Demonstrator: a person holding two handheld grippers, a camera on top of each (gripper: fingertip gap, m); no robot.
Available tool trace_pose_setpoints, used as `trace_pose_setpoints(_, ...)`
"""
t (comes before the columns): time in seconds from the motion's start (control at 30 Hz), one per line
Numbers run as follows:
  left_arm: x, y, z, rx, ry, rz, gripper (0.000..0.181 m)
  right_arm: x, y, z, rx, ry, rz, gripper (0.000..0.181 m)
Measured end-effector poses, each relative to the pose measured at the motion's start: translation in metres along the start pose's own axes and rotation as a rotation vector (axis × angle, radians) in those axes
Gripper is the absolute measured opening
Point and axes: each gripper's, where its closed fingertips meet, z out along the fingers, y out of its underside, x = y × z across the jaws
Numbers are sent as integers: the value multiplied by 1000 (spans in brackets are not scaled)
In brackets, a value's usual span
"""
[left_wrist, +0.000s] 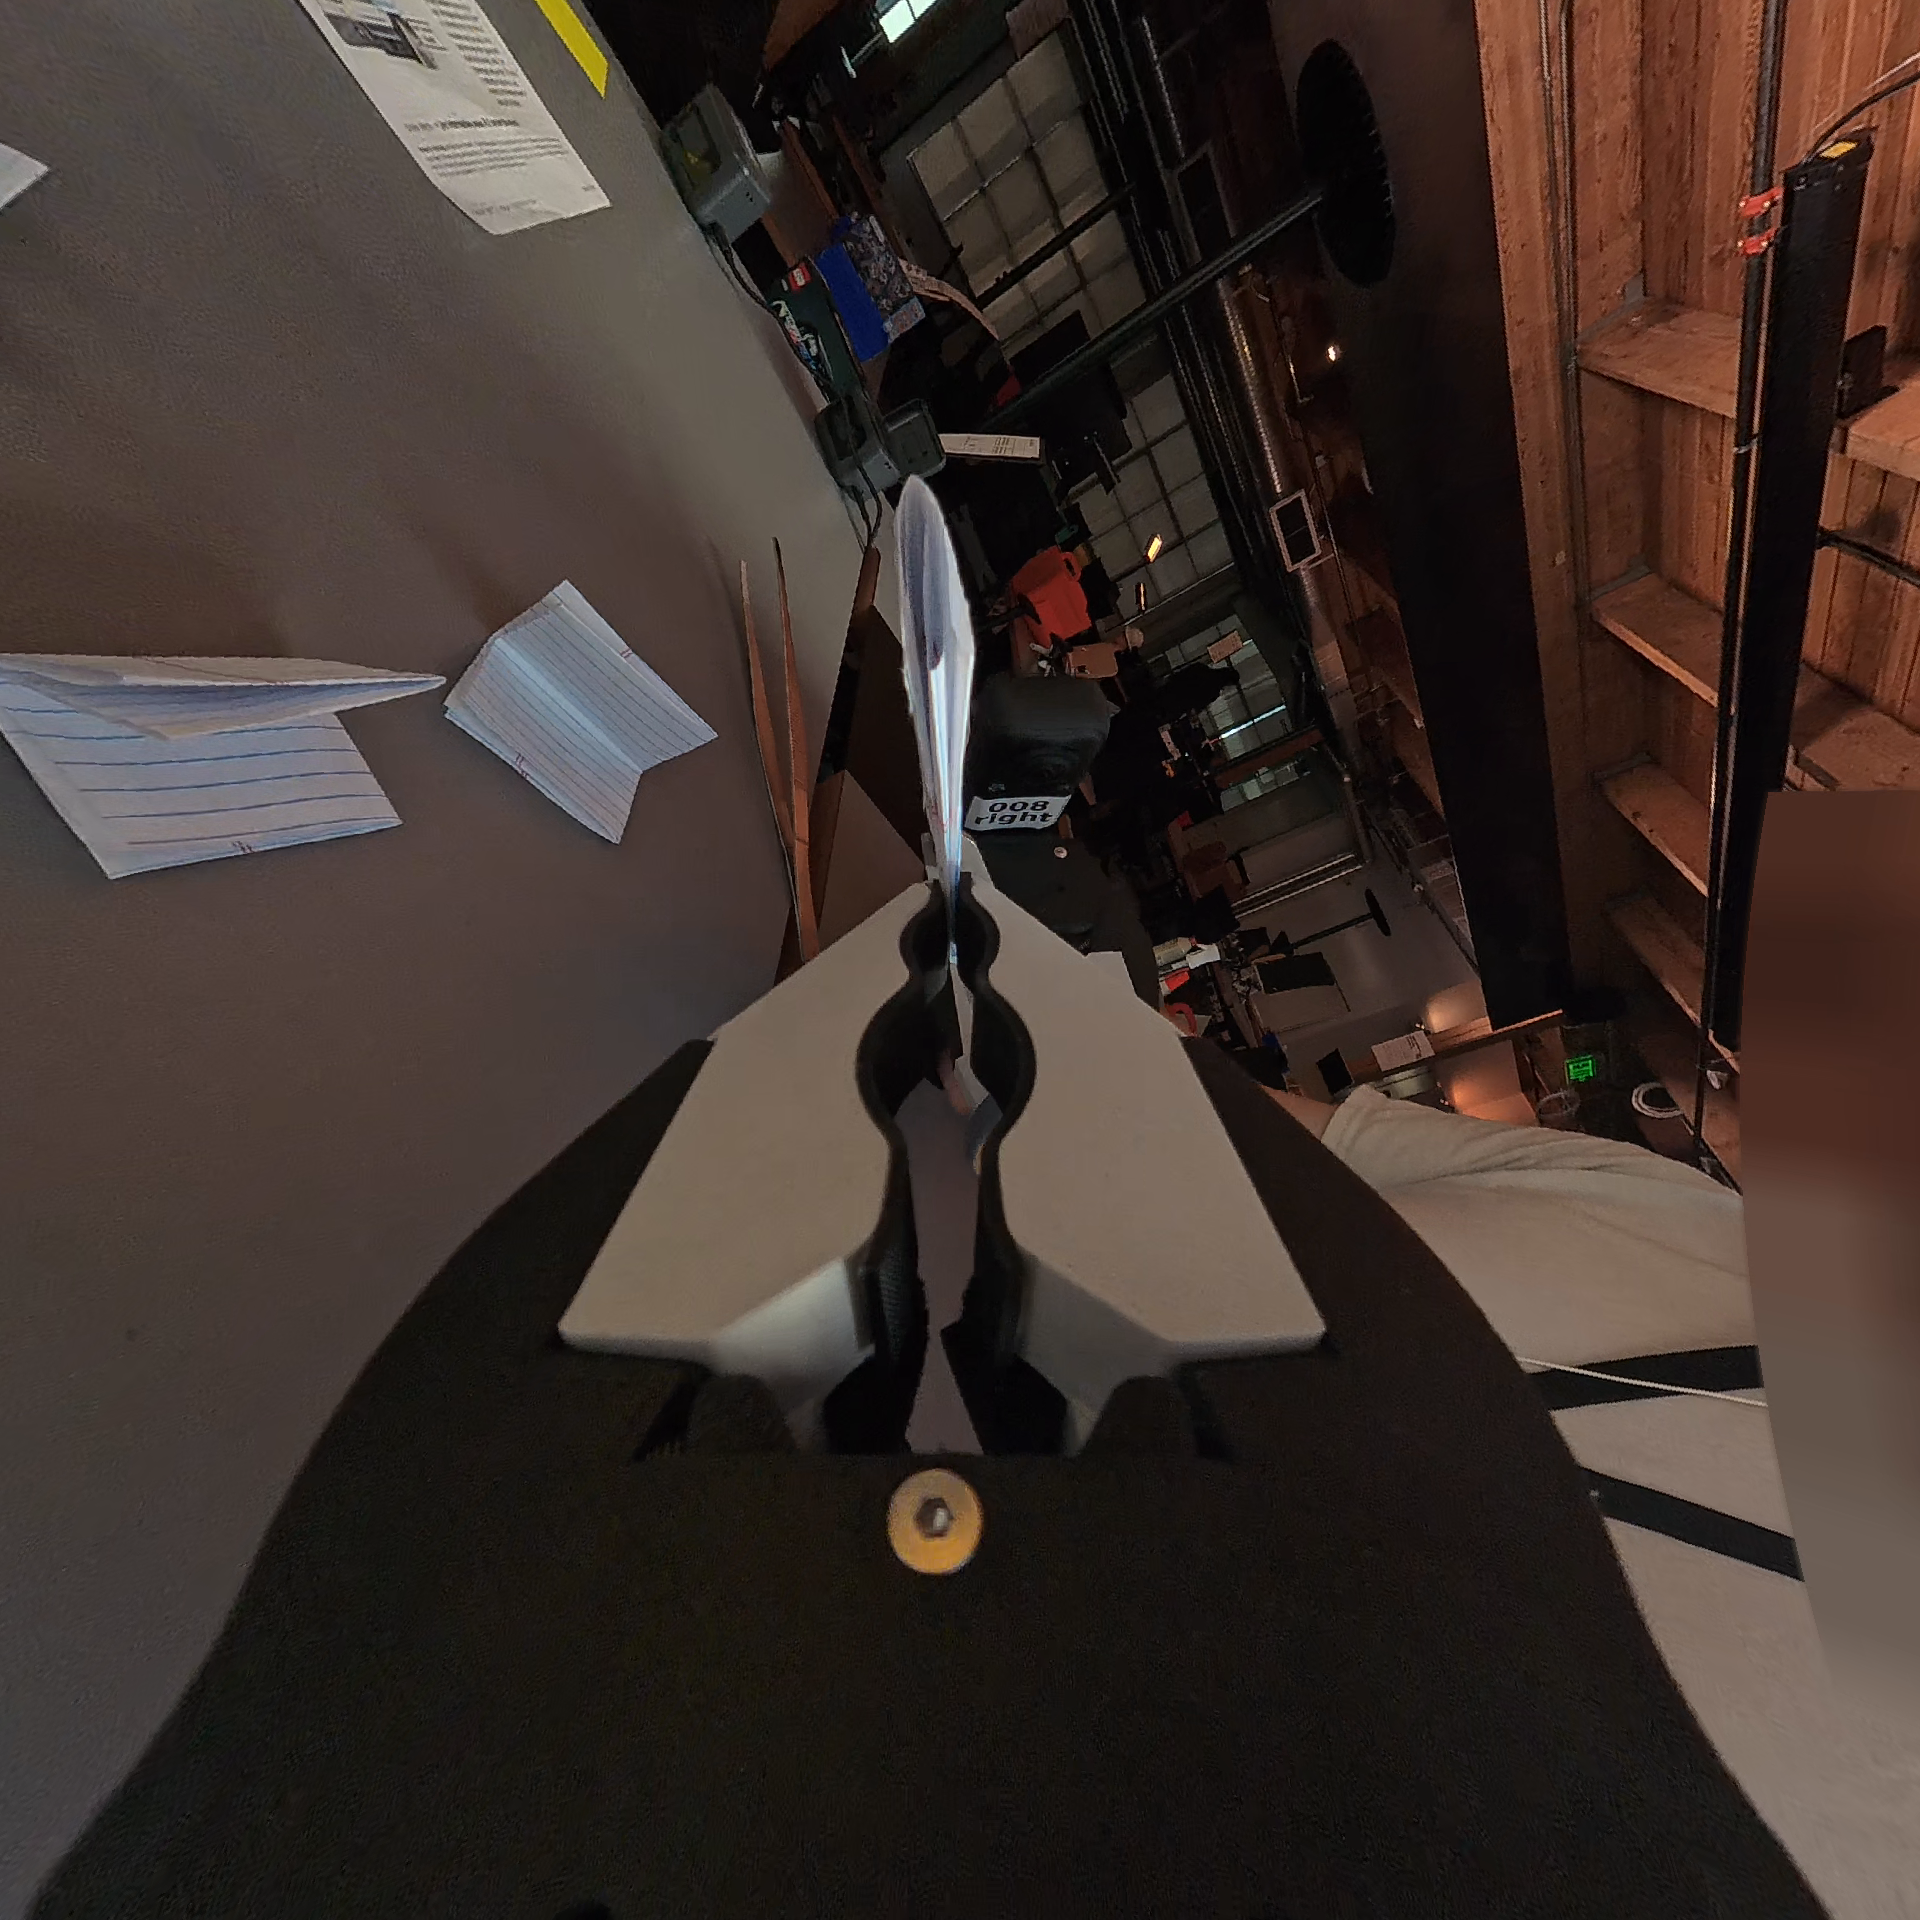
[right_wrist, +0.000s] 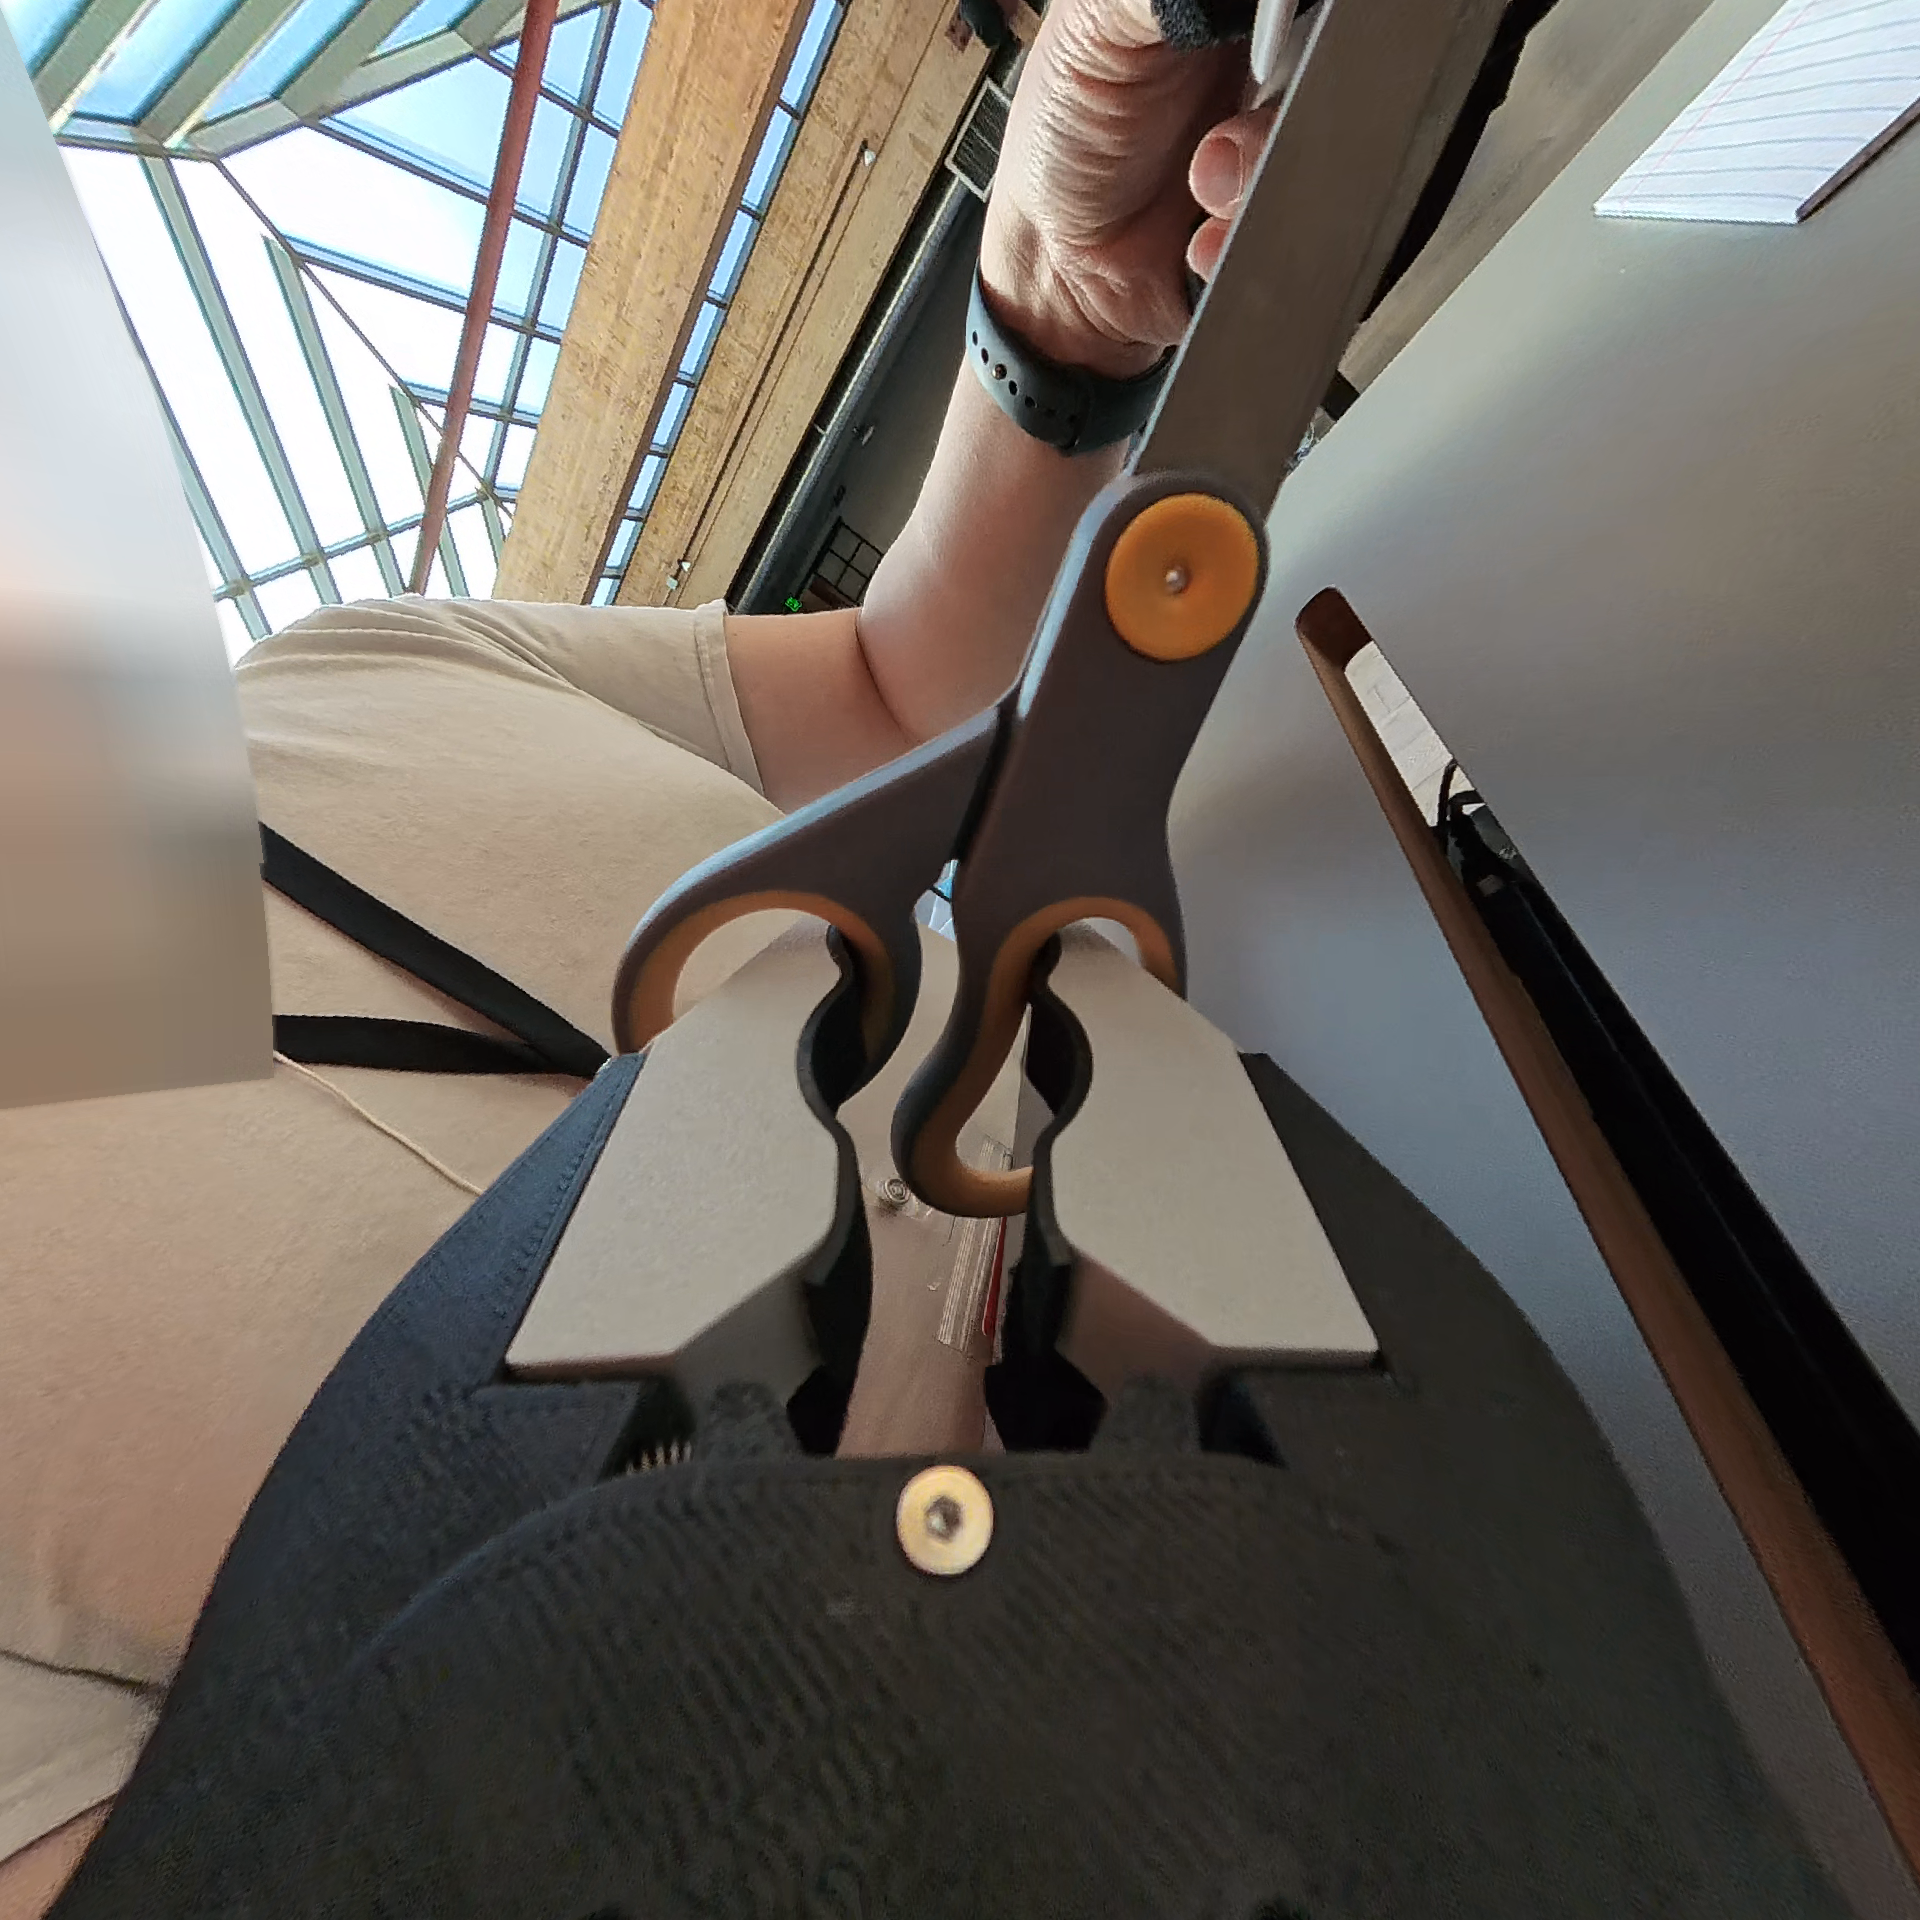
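Lying at left on the grey table (left_wrist: 312, 436), two folded lined cards (left_wrist: 582, 707) sit well apart from the left gripper (left_wrist: 951, 894), which is clamped on another lined card (left_wrist: 935, 644) held edge-on at centre frame. Printed sheets and a small sticker are in view, but their wording is left out. In the right wrist view, the right gripper (right_wrist: 956, 966) has its fingers through both loops of the grey-and-orange scissors (right_wrist: 1070, 790), squeezing the handles, blades together and pointing up past a hand (right_wrist: 1101, 177).
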Motion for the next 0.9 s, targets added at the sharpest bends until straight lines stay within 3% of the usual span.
trace_pose_setpoints(0.3, 7, 5, 2, -11, 79, -55, 0, -1, 9, 3, -69, 31, -30, 30)
trace_pose_setpoints(0.9, -4, 6, 2, -19, 26, -53, 0, -7, 6, 4, -8, -22, -5, 40)
